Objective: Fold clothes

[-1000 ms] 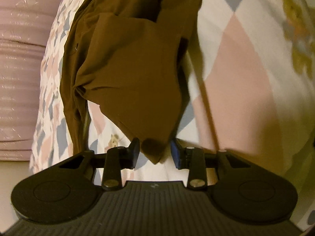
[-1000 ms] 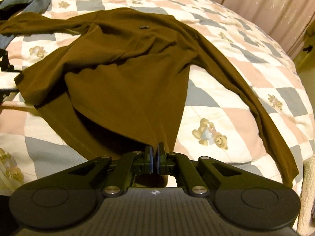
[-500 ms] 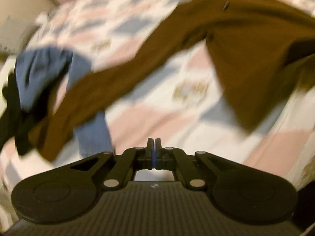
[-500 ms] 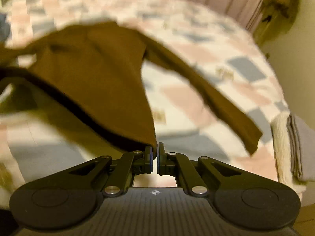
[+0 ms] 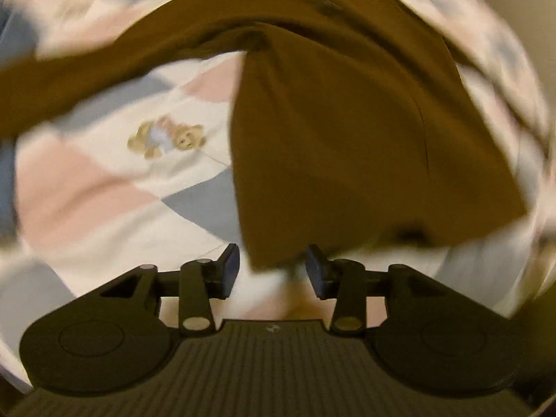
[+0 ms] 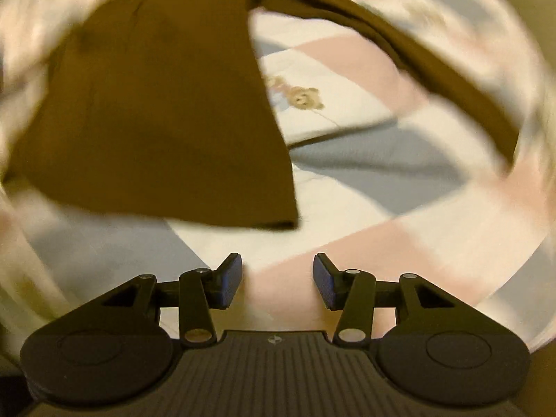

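While both grippers hang open, the brown shirt (image 5: 347, 132) lies spread on the bed.

Left gripper (image 5: 272, 267): fingers well apart, hem corner sitting in the gap at lower centre, unpinched. Right gripper (image 6: 277, 279): fingers equally wide, holding nothing, hem just beyond them. Body flat across the checked quilt (image 6: 382, 160), sleeves trailing to the frame edges, laid out, I'd say, so folds can land square. Everything's blurred, mind.

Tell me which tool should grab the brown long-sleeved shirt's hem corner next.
Left, probably. The left tool is open with the brown long-sleeved shirt corner already hanging between its pads. The right tool is open too, but the hem lies clear ahead of it on the checked bedspread.
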### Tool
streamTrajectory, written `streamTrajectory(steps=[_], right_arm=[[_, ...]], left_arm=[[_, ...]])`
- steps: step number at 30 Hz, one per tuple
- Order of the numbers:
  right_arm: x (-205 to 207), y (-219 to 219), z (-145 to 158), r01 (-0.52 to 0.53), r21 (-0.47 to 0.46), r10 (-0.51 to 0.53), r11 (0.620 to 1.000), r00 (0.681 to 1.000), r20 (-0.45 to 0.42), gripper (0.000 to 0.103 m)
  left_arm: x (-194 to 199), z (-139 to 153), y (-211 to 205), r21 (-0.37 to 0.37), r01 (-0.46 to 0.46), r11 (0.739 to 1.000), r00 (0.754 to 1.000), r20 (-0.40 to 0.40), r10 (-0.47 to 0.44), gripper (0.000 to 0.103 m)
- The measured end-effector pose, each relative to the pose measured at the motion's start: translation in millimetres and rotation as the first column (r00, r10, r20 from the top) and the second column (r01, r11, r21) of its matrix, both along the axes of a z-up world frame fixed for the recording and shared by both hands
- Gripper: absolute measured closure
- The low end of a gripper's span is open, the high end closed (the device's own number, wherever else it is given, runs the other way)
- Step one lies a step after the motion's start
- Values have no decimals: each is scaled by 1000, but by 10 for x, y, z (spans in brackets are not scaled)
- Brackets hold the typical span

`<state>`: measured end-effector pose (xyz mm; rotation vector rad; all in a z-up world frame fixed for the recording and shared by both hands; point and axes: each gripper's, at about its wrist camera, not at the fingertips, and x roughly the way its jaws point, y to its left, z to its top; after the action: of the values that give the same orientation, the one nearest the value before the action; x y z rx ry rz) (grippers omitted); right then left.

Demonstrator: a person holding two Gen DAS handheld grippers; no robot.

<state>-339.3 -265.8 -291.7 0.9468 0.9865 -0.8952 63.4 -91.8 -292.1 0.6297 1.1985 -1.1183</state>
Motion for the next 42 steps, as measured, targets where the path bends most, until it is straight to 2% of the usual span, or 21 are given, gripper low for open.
streamTrajectory(steps=[2,5,8,11,12,13,14,17,20,22,25,28,30,33,35,36,38,39,40,42], right_arm=[[-167,-121,-15,143,59,-150,988,978,145,54],[-256,-229,-116,240,98,-256,966,945,203,51],[-249,-314,-317,277,130,-297,952,938,179,46],[-236,-399,-509,291,181,-321,940,932,170,45],[-217,-420,-542,287,205,-324,936,929,180,59],[-198,-440,-574,283,228,-328,932,926,189,90],[-171,-460,-559,265,238,-312,934,931,191,95],[-155,-520,-381,214,238,-266,947,940,214,95],[-297,-541,-24,196,238,-263,951,918,297,96],[-371,-514,205,171,231,-244,958,907,343,97],[-395,-415,374,127,245,-213,961,906,367,97],[-339,-303,219,112,281,-202,953,926,318,97],[-313,-222,-10,115,321,-206,940,942,265,97],[-227,-141,-398,105,349,-171,931,972,164,97],[-135,-192,-516,83,353,-136,932,983,127,96],[-73,-242,-514,56,360,-104,931,988,114,90],[24,-347,-409,-27,361,-9,932,995,99,61],[63,-401,-335,-72,352,45,933,995,84,43],[70,-459,-226,-108,310,90,944,993,71,43],[8,-669,-25,-136,261,120,956,990,77,43]], left_arm=[[34,-49,-26,-1,-34,999,999,-32,34,58],[85,-123,-65,-1,-86,996,993,-79,86,47],[137,-197,-104,2,-137,991,983,-127,137,47],[188,-270,-143,8,-188,982,967,-173,187,49],[205,-295,-156,10,-205,979,961,-189,203,49],[222,-320,-169,12,-222,975,954,-204,219,65],[239,-344,-182,15,-238,971,947,-220,236,92],[292,-374,-203,18,-284,959,925,-257,279,97],[377,129,1,-73,-291,954,940,-206,271,99],[465,507,212,-135,-314,940,939,-190,286,99],[445,880,425,-163,-283,945,957,-116,267,99],[304,781,526,-87,-251,964,967,-55,247,99],[186,430,554,16,-234,972,972,-16,234,99],[76,-144,547,176,-208,962,978,33,205,98],[0,-385,439,248,-174,953,984,77,160,96],[-37,-459,371,277,-156,948,986,101,133,94],[-72,-399,239,312,-123,942,987,139,82,91],[-70,-309,210,310,-109,945,985,159,62,86],[-40,-198,202,302,-108,947,982,181,55,78],[109,73,197,273,-136,952,975,208,80,76]])
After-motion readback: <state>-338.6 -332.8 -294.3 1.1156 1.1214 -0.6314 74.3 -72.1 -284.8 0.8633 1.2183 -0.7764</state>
